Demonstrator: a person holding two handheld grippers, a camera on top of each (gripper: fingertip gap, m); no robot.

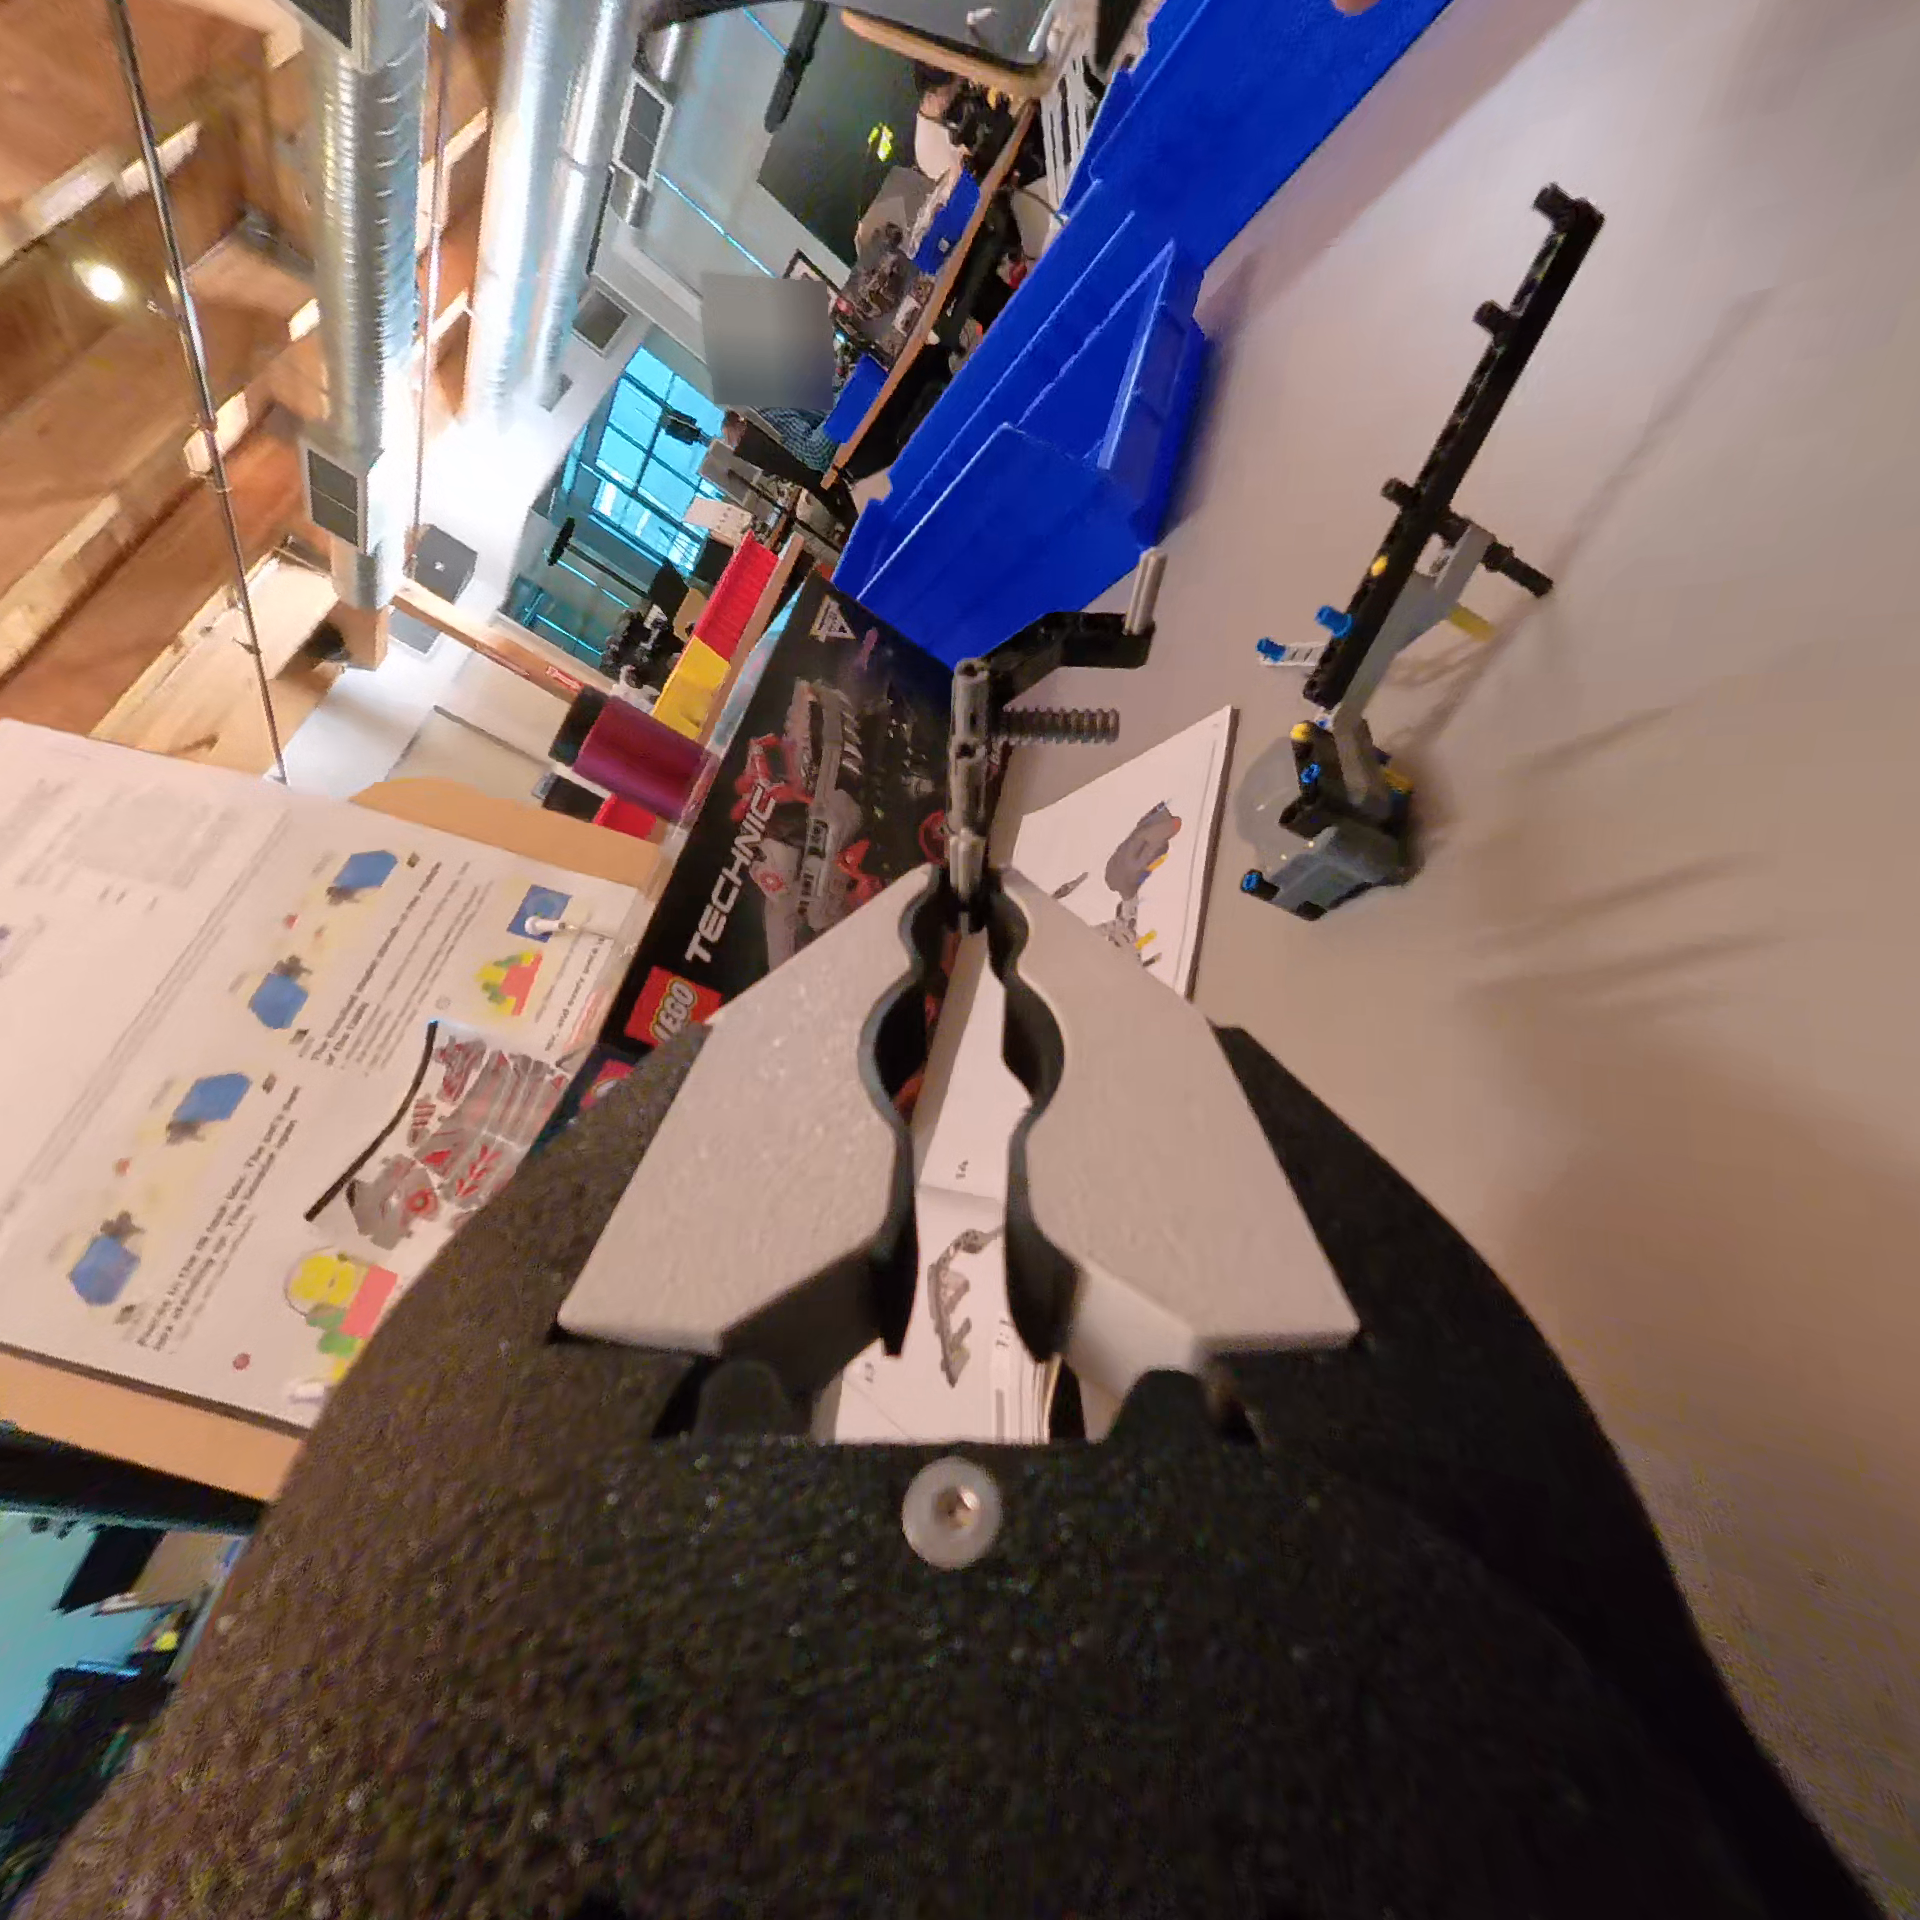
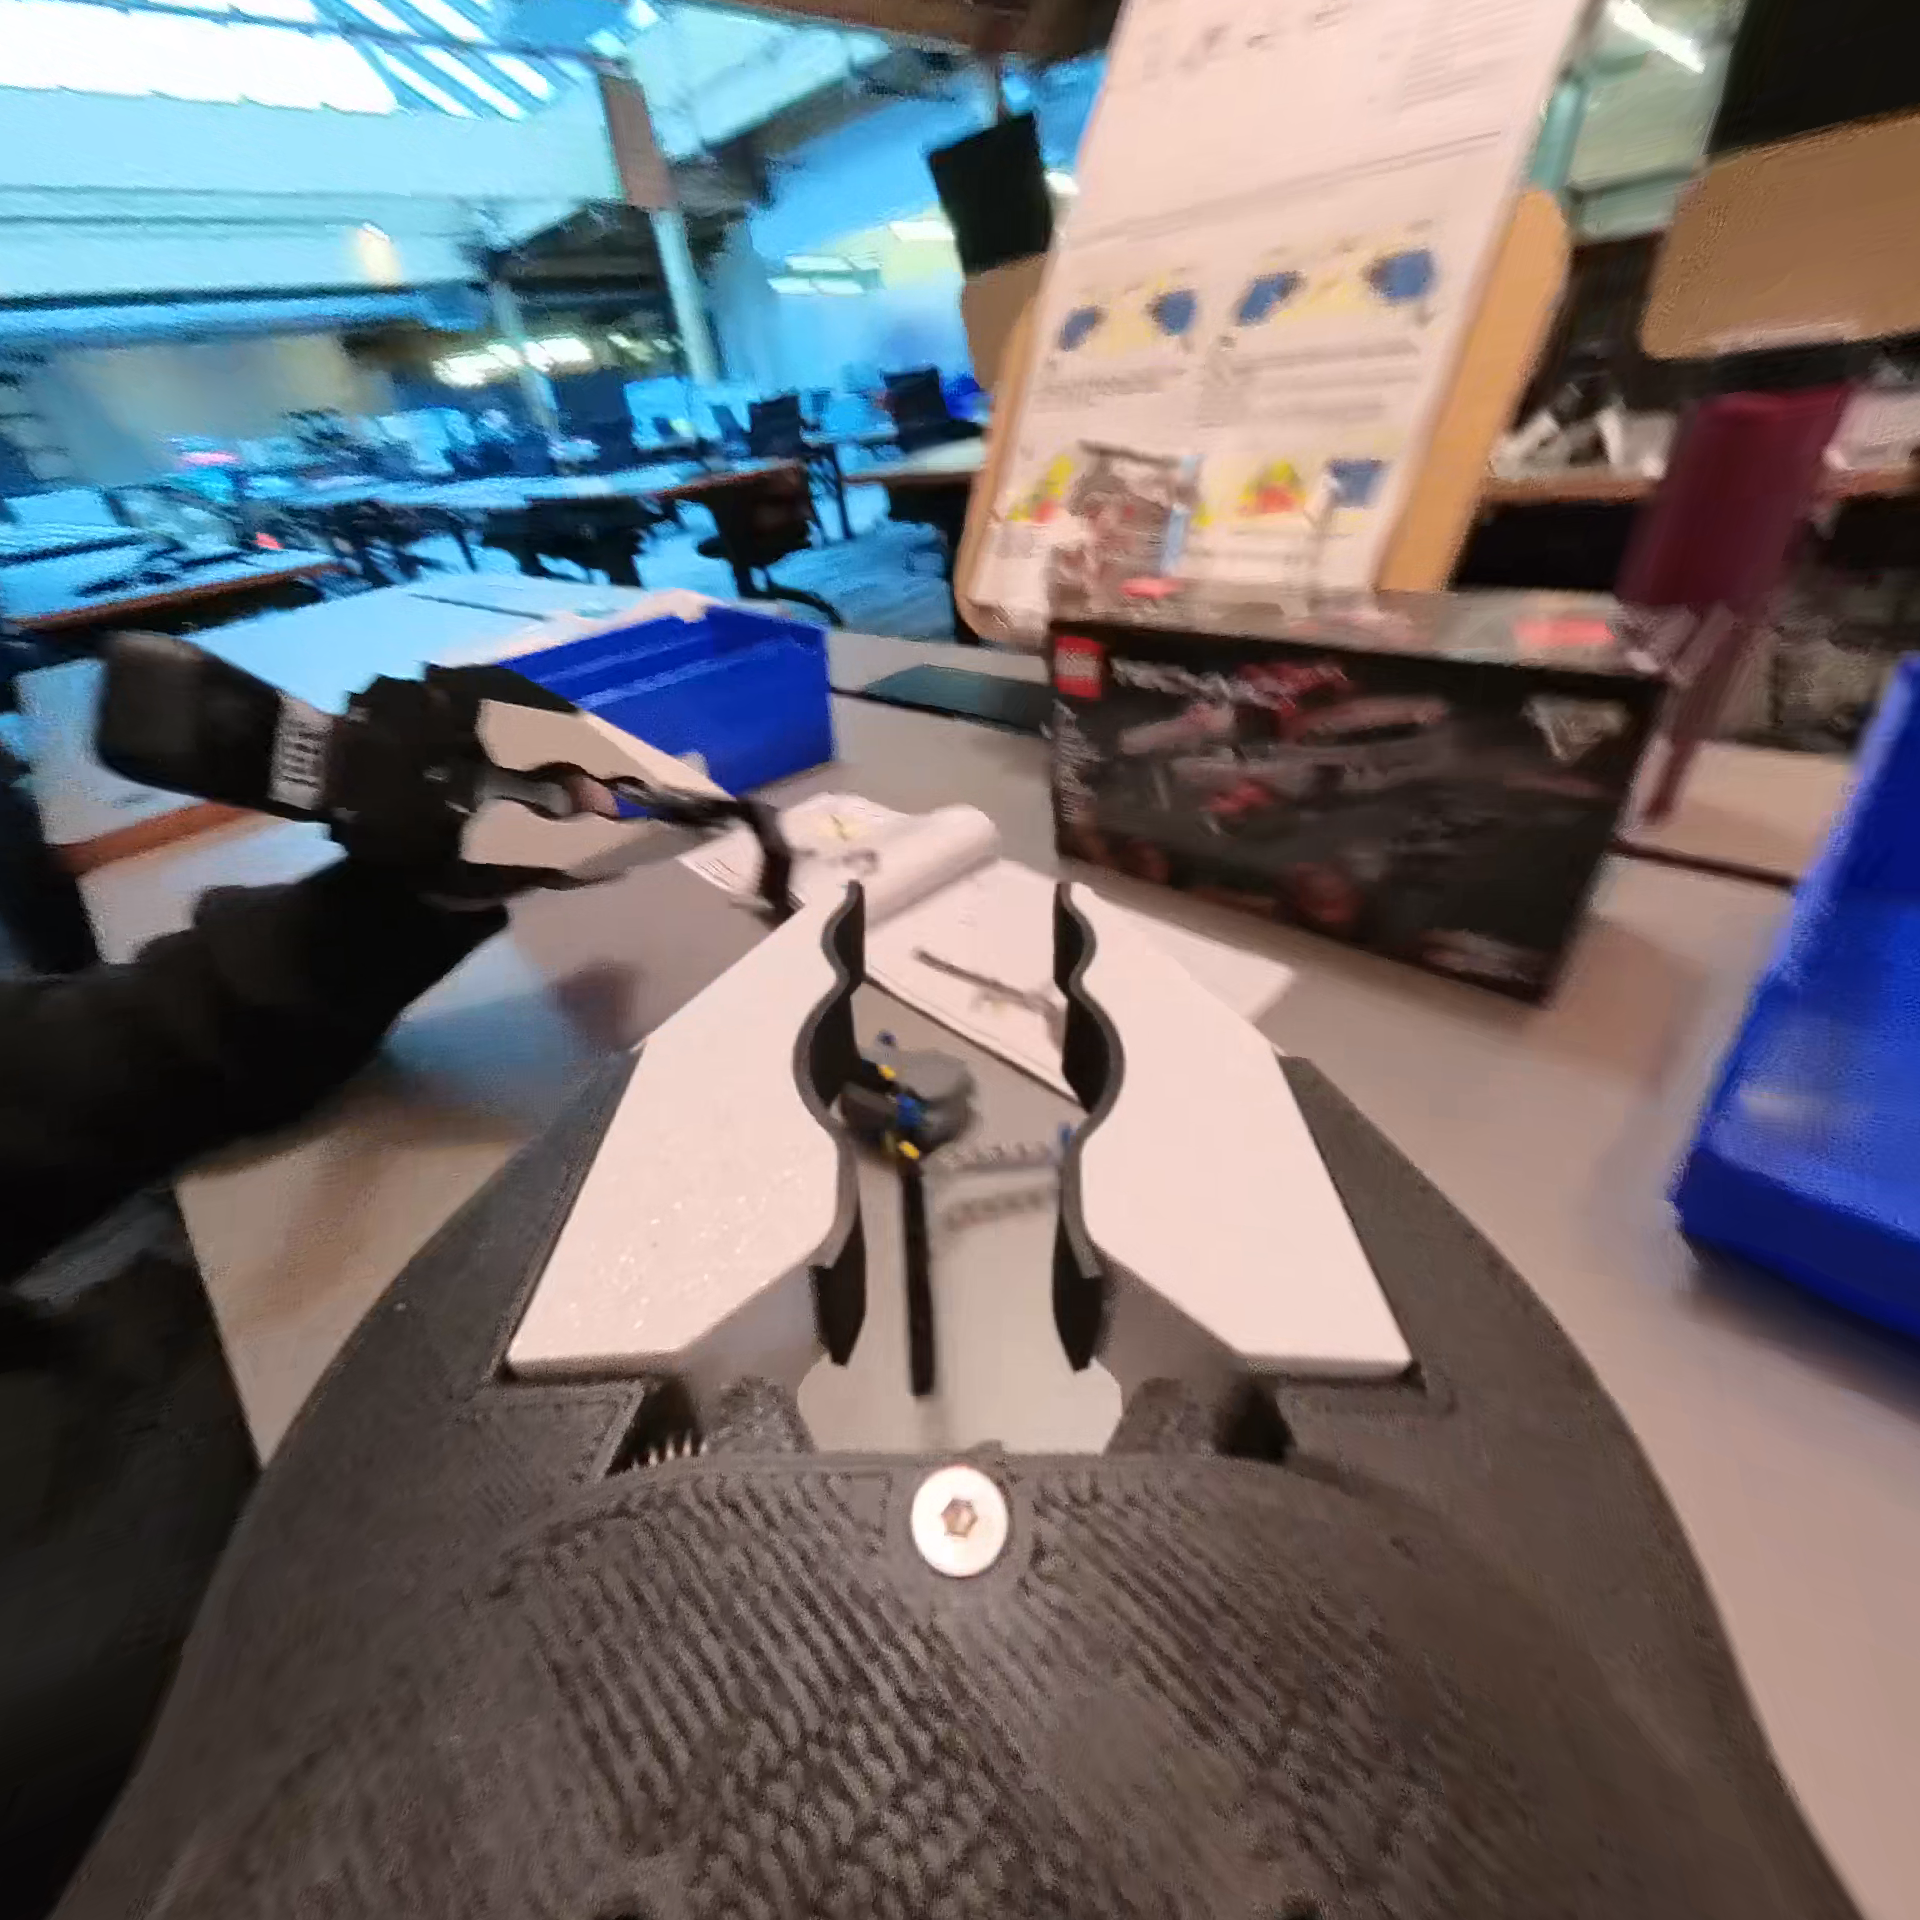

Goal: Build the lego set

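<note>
i'm over a pale grey table (image 2: 1455, 1195), matte and bare where nothing sits on it, in a big open workroom: wood ceiling with silver ducts (image 1: 353, 260) overhead, rows of desks and dark chairs beyond, all washed blue by window light.

landmark is the black lego box (image 2: 1340, 790), standing on the table. right behind it a printed instruction sheet (image 2: 1247, 312) leans on a cardboard stand. in front of the box the open instruction booklet (image 2: 997, 935) lies flat. blue bins (image 1: 1039, 416) line up past the box's far end, and another blue bin (image 2: 1818, 1091) sits off the box's right.

my left gripper (image 1: 961, 894) is clamped on a small grey-and-black subassembly (image 1: 971, 769) with a coiled spring sticking out sideways, held in the air in front of the box. my right gripper (image 2: 961, 925) is spread apart with nothing in it, hovering over the partial model (image 2: 904, 1112) on the table, which lies on the near side of the booklet from the box; its long black beam (image 1: 1455, 436) stretches away from a grey base with blue and yellow pins.

the right wrist view is smeared with motion, so the box art and sheet are mush. the model is mostly hidden behind my right fingers (image 2: 717, 1143). a maroon cylinder (image 1: 634, 758) behind the box is half covered. the far bin is cut by the frame edge.
</note>
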